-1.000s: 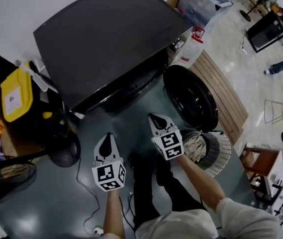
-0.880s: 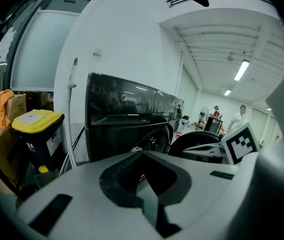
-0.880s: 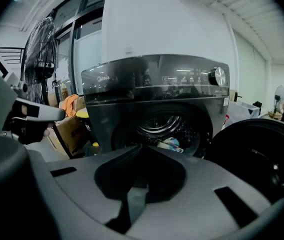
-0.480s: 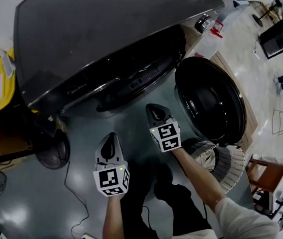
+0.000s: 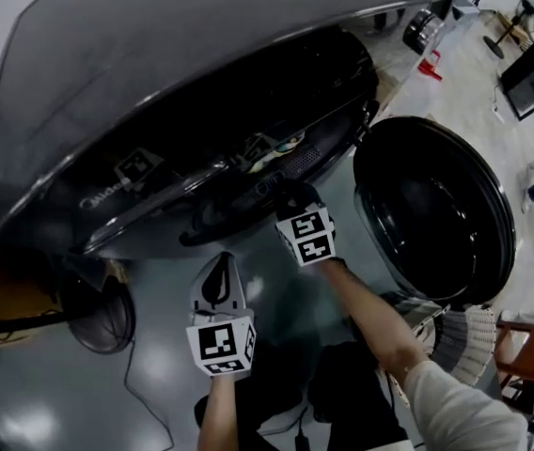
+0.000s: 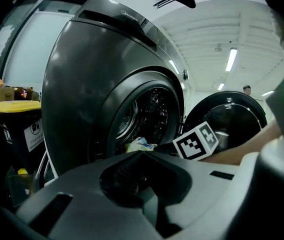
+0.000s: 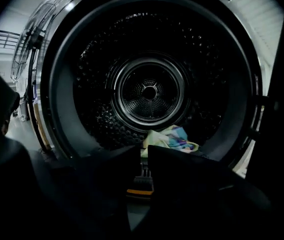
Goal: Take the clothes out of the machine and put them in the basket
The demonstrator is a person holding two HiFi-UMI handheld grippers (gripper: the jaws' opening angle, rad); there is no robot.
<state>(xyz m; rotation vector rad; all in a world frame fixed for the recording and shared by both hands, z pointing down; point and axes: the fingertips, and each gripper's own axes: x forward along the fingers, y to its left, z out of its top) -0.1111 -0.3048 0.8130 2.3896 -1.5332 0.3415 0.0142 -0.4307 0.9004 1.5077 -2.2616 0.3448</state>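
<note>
Cloth at the drum's near lip looks soft, light: pinch its raised fold; right gripper barely cracked, just opening, empty, left gripper closed

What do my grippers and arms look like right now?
The left gripper: pale grey body, black fingers; the right gripper alike, shadowed. Each bears a white cube with black square markers. A light sleeve tops the right arm.
</note>
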